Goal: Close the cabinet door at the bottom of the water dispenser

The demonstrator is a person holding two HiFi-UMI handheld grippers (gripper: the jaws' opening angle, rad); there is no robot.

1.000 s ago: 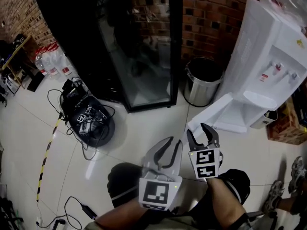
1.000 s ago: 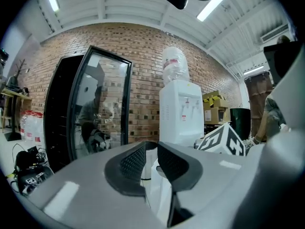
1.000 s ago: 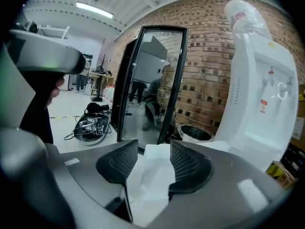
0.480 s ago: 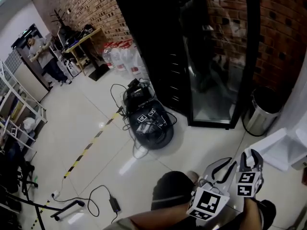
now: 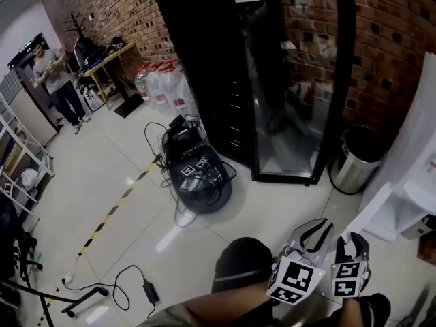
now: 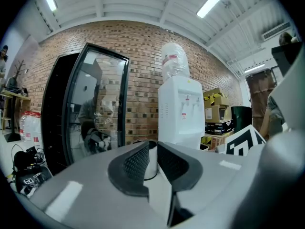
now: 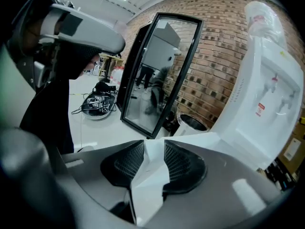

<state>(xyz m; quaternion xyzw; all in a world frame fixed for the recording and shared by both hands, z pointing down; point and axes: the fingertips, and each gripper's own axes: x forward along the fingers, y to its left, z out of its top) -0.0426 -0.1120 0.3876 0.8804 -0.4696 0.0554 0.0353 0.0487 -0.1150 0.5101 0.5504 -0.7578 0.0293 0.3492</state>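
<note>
1. Tall black cabinet with a glass front (image 5: 272, 80) stands against the red brick wall (image 5: 395, 39), on a glossy pale tile floor (image 5: 102, 182). None of it is part of the job.
2. White plastic water dispenser (image 5: 424, 142) is at the right edge of the head view. It has a smooth boxy shell with a clear bottle (image 6: 172, 61) on top.
3. Its flat white cabinet door (image 5: 381, 216) hangs swung out from the base, low by the floor, with the leaf toward the person. It's still open. Can't tell the hinge side.
4. Round brushed-steel waste bin (image 5: 354, 161) sits between the black cabinet and the dispenser, near the door.
5. Right claw (image 5: 352, 238): dark ribbed pads partly apart, nothing gripped. The door lies ahead and to the right of it, well apart, and this hand is the nearer one. In the right gripper view the door panel (image 7: 209, 140) sits just past the tips.
6. Left claw (image 5: 319, 225): pads a narrow gap apart, empty, just beside the right claw and farther from the door.
7. My read: the panel is rigid and light with a vertical long axis, so push the broad face back toward the dispenser. No grip needed.
</note>
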